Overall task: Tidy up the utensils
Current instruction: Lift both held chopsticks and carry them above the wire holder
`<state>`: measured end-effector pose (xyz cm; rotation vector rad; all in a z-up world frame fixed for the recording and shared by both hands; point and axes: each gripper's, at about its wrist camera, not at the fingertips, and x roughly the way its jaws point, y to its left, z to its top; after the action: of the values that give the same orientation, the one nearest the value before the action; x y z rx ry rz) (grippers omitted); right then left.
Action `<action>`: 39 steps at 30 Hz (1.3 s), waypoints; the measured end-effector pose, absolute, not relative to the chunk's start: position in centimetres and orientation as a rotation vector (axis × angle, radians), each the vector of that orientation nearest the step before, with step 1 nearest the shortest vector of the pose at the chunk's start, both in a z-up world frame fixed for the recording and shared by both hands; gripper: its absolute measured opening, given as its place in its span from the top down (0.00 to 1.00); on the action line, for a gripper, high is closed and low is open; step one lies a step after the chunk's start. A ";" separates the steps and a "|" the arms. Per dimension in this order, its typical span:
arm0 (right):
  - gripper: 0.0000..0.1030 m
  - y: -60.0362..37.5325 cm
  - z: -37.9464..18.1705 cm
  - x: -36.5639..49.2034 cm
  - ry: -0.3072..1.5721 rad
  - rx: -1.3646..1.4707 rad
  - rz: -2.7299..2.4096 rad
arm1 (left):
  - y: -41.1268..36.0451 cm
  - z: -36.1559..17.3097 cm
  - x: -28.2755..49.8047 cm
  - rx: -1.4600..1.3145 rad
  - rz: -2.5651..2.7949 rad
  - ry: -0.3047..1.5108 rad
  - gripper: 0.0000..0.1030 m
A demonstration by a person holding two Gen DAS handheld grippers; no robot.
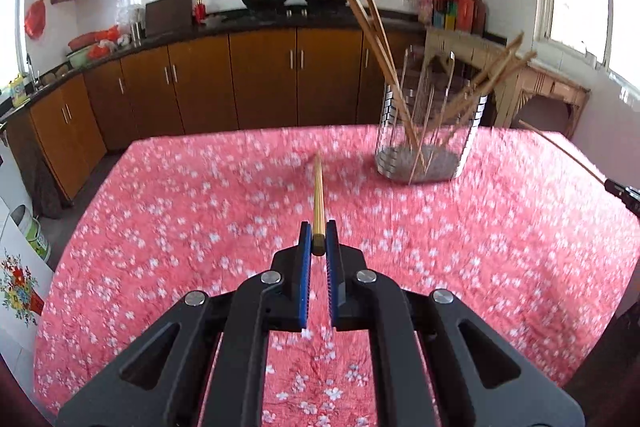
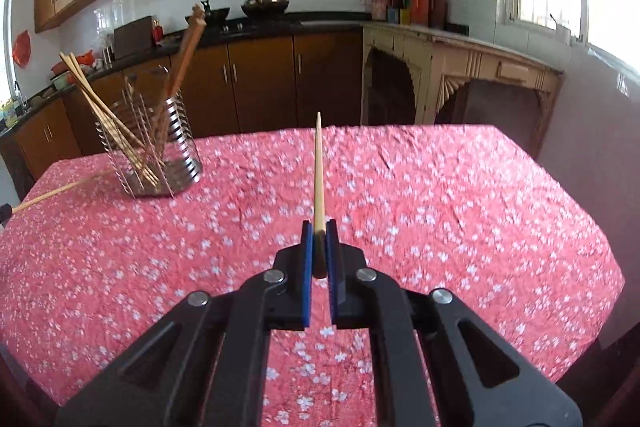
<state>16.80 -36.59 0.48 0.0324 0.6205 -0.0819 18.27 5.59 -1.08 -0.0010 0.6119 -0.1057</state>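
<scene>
My left gripper (image 1: pixel 319 239) is shut on a wooden chopstick (image 1: pixel 318 195) that points forward above the pink flowered tablecloth (image 1: pixel 180 211). A wire-and-metal utensil holder (image 1: pixel 428 131) with several chopsticks leaning in it stands ahead to the right. In the right wrist view my right gripper (image 2: pixel 319 239) is shut on another pale chopstick (image 2: pixel 318 171), also held off the cloth and pointing ahead. The same holder (image 2: pixel 152 147) stands to its front left. The chopstick in my left gripper shows at the left edge (image 2: pixel 60 189), and the one in my right gripper at the right edge (image 1: pixel 560 151).
The table's far edge (image 1: pixel 304 131) faces brown kitchen cabinets (image 1: pixel 260 79) and a dark counter with pots. A pale carved side table (image 2: pixel 480 75) stands at the right under a window. A white cupboard with a green tin (image 1: pixel 36 235) stands at the table's left.
</scene>
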 end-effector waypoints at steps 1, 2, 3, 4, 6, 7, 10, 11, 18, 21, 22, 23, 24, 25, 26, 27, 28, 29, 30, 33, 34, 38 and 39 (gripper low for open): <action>0.93 -36.3 1.0 16.9 0.618 0.024 -0.076 | 5.6 -0.5 18.3 -0.007 -0.105 0.597 0.93; 0.93 -36.1 1.2 17.0 0.625 0.015 -0.077 | 5.5 -0.2 18.4 -0.011 -0.104 0.586 0.93; 0.93 -36.0 1.1 17.1 0.635 0.014 -0.073 | 5.4 0.1 18.4 -0.014 -0.104 0.579 0.93; 0.93 -35.8 0.9 17.4 0.654 0.007 -0.070 | 5.4 0.4 18.4 -0.016 -0.105 0.570 0.93; 0.93 -35.4 0.0 17.8 0.682 -0.011 -0.074 | 5.4 0.4 18.4 -0.017 -0.104 0.565 0.93; 0.93 -35.3 -0.8 18.0 0.698 -0.016 -0.077 | 5.4 0.4 18.5 -0.020 -0.104 0.567 0.93; 0.93 -34.8 -3.1 18.6 0.742 -0.008 -0.049 | 5.5 0.2 18.6 -0.028 -0.105 0.572 0.93; 0.93 -34.4 -3.9 18.8 0.754 -0.017 -0.045 | 5.5 0.2 18.6 -0.029 -0.104 0.571 0.93; 0.91 -33.2 -7.1 19.3 0.829 -0.041 -0.022 | 5.6 0.6 18.6 -0.041 -0.105 0.559 0.93; 0.91 -33.3 -8.1 19.4 0.861 -0.030 -0.015 | 5.5 0.6 18.5 -0.042 -0.105 0.558 0.93; 0.90 -33.3 -8.3 19.4 0.866 -0.031 -0.015 | 5.4 0.5 18.5 -0.042 -0.103 0.558 0.93; 0.87 -33.3 -8.5 19.3 0.869 -0.034 -0.015 | 5.4 0.5 18.5 -0.043 -0.104 0.559 0.93; 0.85 -33.2 -8.6 19.3 0.874 -0.038 -0.017 | 5.5 0.4 18.5 -0.045 -0.104 0.561 0.93; 0.83 -33.2 -8.7 19.1 0.875 -0.039 -0.017 | 5.5 0.4 18.5 -0.046 -0.103 0.562 0.93; 0.81 -33.2 -8.7 19.0 0.875 -0.039 -0.017 | 5.5 0.4 18.6 -0.048 -0.103 0.562 0.93; 0.80 -33.2 -8.7 18.8 0.874 -0.033 -0.012 | 5.5 0.4 18.6 -0.049 -0.105 0.563 0.93; 0.79 -33.3 -8.6 18.6 0.874 -0.032 -0.010 | 5.4 0.4 18.6 -0.048 -0.105 0.563 0.93; 0.79 -33.2 -8.7 18.5 0.876 -0.038 -0.012 | 5.4 0.4 18.6 -0.047 -0.106 0.564 0.93; 0.79 -33.2 -8.7 18.5 0.873 -0.039 -0.012 | 5.4 0.4 18.6 -0.048 -0.106 0.564 0.93; 0.92 -33.4 -8.6 18.4 0.881 -0.021 -0.005 | 5.4 0.4 18.6 -0.052 -0.106 0.563 0.93; 0.92 -33.4 -8.6 18.2 0.879 -0.019 -0.008 | 5.4 0.4 18.6 -0.053 -0.106 0.563 0.93; 0.93 -33.6 -7.4 17.4 0.837 -0.009 -0.005 | 5.4 0.6 18.4 -0.055 -0.103 0.557 0.93; 0.93 -33.6 -6.8 17.2 0.822 -0.008 -0.005 | 5.5 0.7 18.4 -0.057 -0.101 0.555 0.93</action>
<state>17.19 -33.60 -6.84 -0.0079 0.8223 -0.0052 18.42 5.46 0.70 -0.0568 0.5550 -0.1010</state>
